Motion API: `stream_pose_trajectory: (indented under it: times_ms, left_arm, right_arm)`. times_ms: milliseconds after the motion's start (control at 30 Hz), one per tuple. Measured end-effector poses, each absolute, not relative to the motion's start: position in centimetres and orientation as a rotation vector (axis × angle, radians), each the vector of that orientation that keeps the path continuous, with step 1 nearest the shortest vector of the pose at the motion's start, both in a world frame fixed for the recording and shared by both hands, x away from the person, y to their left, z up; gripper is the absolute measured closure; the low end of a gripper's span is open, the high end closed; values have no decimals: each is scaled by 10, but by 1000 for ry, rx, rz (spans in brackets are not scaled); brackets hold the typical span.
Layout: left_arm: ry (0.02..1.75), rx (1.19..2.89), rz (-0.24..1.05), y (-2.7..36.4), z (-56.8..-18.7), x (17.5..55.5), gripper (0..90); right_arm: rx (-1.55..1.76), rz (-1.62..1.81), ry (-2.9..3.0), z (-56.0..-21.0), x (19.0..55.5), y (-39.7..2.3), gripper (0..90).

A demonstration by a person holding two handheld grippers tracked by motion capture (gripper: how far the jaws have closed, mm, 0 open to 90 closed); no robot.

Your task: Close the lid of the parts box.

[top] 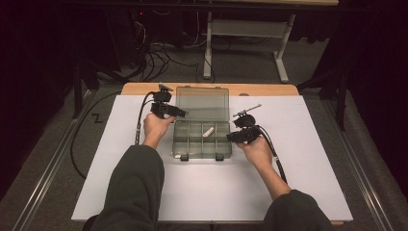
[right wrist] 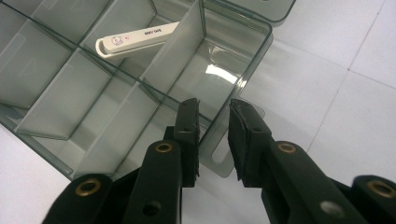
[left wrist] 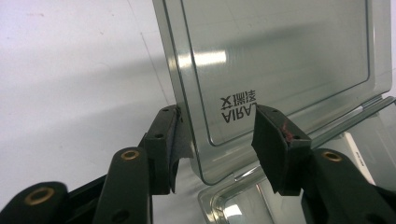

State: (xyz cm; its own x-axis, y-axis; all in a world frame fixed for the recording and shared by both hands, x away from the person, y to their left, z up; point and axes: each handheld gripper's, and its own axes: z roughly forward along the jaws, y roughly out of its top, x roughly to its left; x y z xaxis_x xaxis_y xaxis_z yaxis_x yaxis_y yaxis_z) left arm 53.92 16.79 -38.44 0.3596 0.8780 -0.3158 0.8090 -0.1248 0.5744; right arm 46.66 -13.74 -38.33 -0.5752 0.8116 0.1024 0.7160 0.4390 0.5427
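- On the white table, left gripper has its jaws apart around the lid edge; a slip drops it.
- Right gripper, jaws slightly apart over the box wall, could tip the box and spill the white stick.

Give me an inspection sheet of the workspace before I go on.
Surface: white sheet over a wooden table, bare around the box.
Job's things: clear compartment box, lid raised; white stick lying in one compartment.
Clutter: small white item at the box's front edge, too small to identify.
Grippers: left gripper open, jaws astride the lid's corner; right gripper jaws astride the box's right wall, narrowly apart.
Cables: black cable trailing from each gripper.
Surroundings: dark room, table legs, tangled wires on the floor.
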Motion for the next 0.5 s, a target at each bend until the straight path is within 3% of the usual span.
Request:
stream_pose_trajectory:
  times_ms: [167, 233, 500]
  left_arm:
    - [1465, 1918, 159, 164, -381, 536, 530]
    - [1381, 1965, 174, 166, -381, 537, 537]
    - [1409, 1997, 221, 164, -374, 530, 549]
  right_arm:
    - [1351, 816, 2512, -383, 466, -137, 759]
    - [1351, 812, 2512, -383, 466, -137, 759]
    - [1352, 810, 2511, -383, 466, -137, 759]
